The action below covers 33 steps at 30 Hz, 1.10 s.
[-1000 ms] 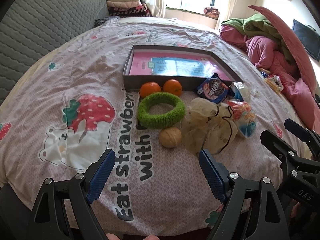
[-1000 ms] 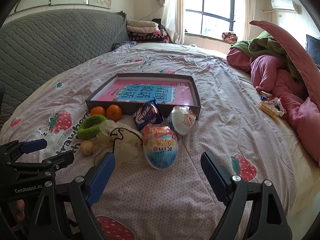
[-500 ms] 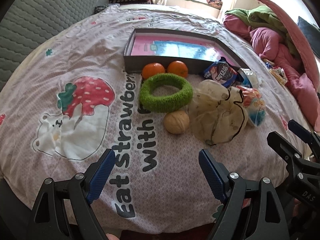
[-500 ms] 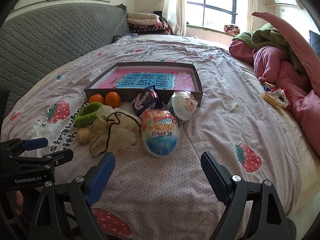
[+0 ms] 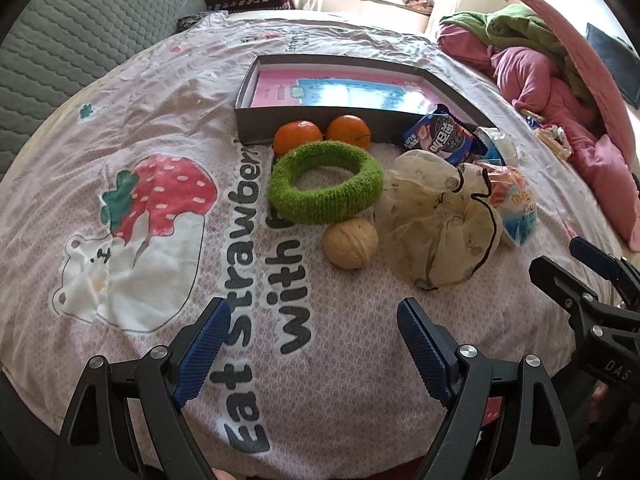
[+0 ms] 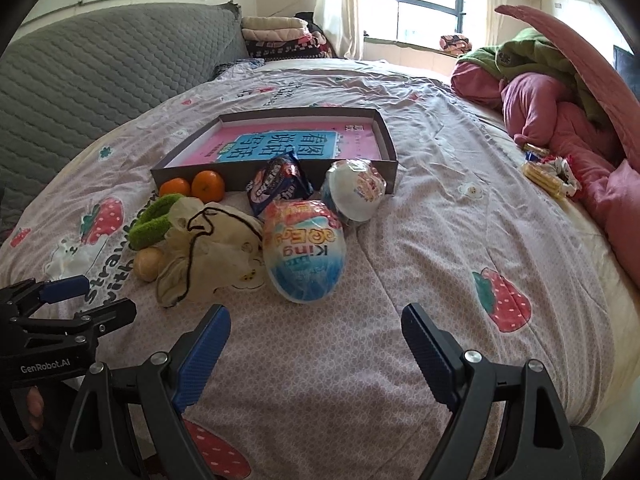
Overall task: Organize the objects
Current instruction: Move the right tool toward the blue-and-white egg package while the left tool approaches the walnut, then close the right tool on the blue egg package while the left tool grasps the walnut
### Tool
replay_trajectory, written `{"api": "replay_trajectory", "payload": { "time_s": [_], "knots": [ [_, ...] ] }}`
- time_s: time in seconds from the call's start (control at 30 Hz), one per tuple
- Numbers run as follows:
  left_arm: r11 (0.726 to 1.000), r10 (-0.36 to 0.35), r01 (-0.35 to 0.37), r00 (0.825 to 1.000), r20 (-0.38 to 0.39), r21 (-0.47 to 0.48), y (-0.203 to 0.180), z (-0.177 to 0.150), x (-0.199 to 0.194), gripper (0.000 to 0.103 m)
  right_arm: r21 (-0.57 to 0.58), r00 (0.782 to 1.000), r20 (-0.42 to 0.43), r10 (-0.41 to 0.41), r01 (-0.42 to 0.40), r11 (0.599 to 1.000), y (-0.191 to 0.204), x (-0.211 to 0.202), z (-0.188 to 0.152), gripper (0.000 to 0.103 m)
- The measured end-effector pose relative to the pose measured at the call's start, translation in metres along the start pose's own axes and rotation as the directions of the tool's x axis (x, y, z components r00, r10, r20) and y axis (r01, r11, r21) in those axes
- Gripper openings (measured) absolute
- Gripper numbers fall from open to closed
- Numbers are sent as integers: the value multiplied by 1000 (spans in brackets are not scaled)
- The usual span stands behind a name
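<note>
Lying loose along the near wall of the shallow grey box point(image 5: 320, 114), awaiting sorting: two tangerines point(image 5: 298, 136) touching that wall, green knitted ring point(image 5: 325, 187) at their 6 o'clock, walnut point(image 5: 350, 243) below it, mesh drawstring pouch point(image 5: 438, 224) at the walnut's 3 o'clock. Hovering wide open and empty near the walnut, the left gripper point(image 5: 310, 342); likewise spread and empty facing the surprise egg point(image 6: 304, 252), the right gripper point(image 6: 316, 350). Probably leaving the box clear for loading.

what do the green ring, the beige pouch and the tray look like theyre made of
Green ring: fuzzy knitted or chenille fabric, matte, ribbed pile showing. Beige pouch: thin, sheer mesh-like fabric, crumpled, with a dark drawstring cord. Tray: probably cardboard, with thin, straight, matte grey walls and a printed pink and blue sheet inside.
</note>
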<state>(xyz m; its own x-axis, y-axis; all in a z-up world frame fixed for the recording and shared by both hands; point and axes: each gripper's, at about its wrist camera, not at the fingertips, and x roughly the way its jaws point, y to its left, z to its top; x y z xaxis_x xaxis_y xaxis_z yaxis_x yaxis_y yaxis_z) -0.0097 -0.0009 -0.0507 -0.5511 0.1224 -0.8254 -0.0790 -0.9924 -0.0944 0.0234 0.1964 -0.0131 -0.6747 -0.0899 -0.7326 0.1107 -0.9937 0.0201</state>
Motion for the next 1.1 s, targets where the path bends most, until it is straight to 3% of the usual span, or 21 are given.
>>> {"api": "replay_trajectory", "payload": {
  "time_s": [0.47,0.8,1.1],
  "knots": [
    [1000,1,-1,1000,22,5,5,10,17,85,34,1000,-4,9,-9,999,-9,14,2,87],
    [999,19,-21,998,55,42,1,17,27,73,38,999,-32,1,0,999,-13,33,3,82],
    [998,-54,51,997,63,48,-5,22,32,59,43,999,-32,27,-26,999,-13,47,10,77]
  ]
}}
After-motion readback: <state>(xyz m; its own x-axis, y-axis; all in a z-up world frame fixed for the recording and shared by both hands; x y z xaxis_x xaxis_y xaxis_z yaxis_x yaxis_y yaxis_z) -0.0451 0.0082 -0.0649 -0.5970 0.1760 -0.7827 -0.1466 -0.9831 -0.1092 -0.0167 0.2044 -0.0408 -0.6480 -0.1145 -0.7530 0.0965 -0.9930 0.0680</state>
